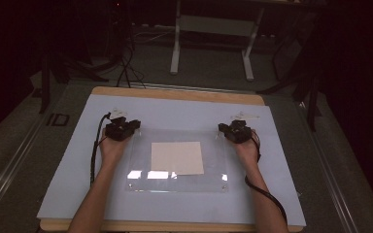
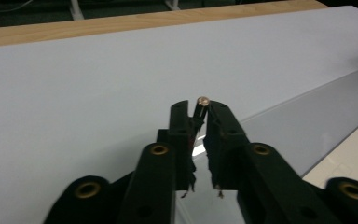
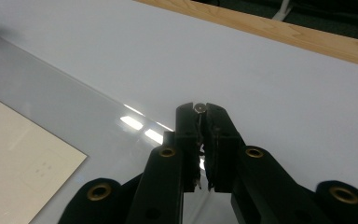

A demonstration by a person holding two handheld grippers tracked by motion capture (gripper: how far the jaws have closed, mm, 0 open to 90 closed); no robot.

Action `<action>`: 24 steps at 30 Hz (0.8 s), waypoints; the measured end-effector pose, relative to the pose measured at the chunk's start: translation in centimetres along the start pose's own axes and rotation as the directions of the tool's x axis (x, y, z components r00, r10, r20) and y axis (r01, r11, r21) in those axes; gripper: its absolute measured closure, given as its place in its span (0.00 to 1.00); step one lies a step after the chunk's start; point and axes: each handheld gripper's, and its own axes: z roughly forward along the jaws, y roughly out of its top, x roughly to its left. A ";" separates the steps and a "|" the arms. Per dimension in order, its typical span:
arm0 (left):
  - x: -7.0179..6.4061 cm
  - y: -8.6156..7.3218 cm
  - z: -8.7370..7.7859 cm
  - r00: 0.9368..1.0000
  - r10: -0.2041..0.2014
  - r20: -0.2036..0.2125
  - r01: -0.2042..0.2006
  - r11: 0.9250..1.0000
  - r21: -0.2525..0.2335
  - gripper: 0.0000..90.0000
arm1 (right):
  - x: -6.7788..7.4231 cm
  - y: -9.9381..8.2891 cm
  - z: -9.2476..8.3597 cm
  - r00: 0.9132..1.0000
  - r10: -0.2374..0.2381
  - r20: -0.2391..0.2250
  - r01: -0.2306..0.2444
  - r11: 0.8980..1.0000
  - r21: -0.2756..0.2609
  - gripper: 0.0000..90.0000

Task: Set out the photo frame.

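A wooden table [image 1: 175, 93] has a big pale blue sheet [image 1: 184, 114] lying over most of its top. On the sheet, near the middle, lies a clear plastic plate [image 1: 141, 165], flat and see-through. Bright light shines off its near edge. Under the clear plate is a square piece of cream paper [image 1: 177, 158]. Small metal pegs stand up at the corners of the plate.

The left gripper [image 1: 122, 129] is at the far left corner of the clear plate. Its two black jaws are pressed together on the left peg [image 2: 203, 101], a little post with a round coppery top. In the left gripper view the top of the peg pokes out just above the jaw tips, with a jaw touching it on each side.

The right gripper [image 1: 234, 131] is at the far right corner of the clear plate. Its jaws are squeezed on the right peg [image 3: 199, 108], another small post with a round shiny top. In the right gripper view the top sits right between the jaw tips.

The person's two arms come in from the near edge of the table, one on each side of the plate. A black cable [image 1: 267, 196] trails back from the right gripper along the arm.

The two grippers are well apart, with the whole far edge of the clear plate between them.
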 end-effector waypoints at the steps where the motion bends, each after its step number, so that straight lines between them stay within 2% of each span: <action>1: 0.0 0.0 0.0 1.000 0.001 -0.001 -0.001 1.000 -0.003 0.91 | 0.0 0.0 0.0 1.000 0.000 0.000 0.000 1.000 0.000 0.95; 11: -0.2 0.0 0.3 1.000 0.025 -0.016 -0.025 1.000 -0.016 0.93 | -0.2 0.1 0.3 0.999 0.028 -0.017 -0.028 1.000 -0.009 0.93; 14: -0.2 0.2 0.4 1.000 0.019 -0.017 -0.019 1.000 -0.013 0.93 | 0.3 0.1 0.2 1.000 -0.004 0.018 0.004 1.000 -0.003 0.95; 17: -0.2 0.4 0.6 1.000 0.021 -0.020 -0.021 1.000 -0.010 0.93 | 0.5 0.2 0.0 0.999 -0.004 0.039 0.004 1.000 0.006 0.95; 22: -0.3 0.4 0.8 0.999 0.021 -0.025 -0.021 1.000 -0.009 0.93 | 0.3 0.1 0.0 0.999 0.005 0.038 -0.005 1.000 0.004 0.95; 24: -0.2 0.3 0.8 1.000 0.013 -0.012 -0.014 1.000 -0.016 0.92 | 0.2 0.1 0.0 1.000 0.004 0.029 -0.004 1.000 0.003 0.95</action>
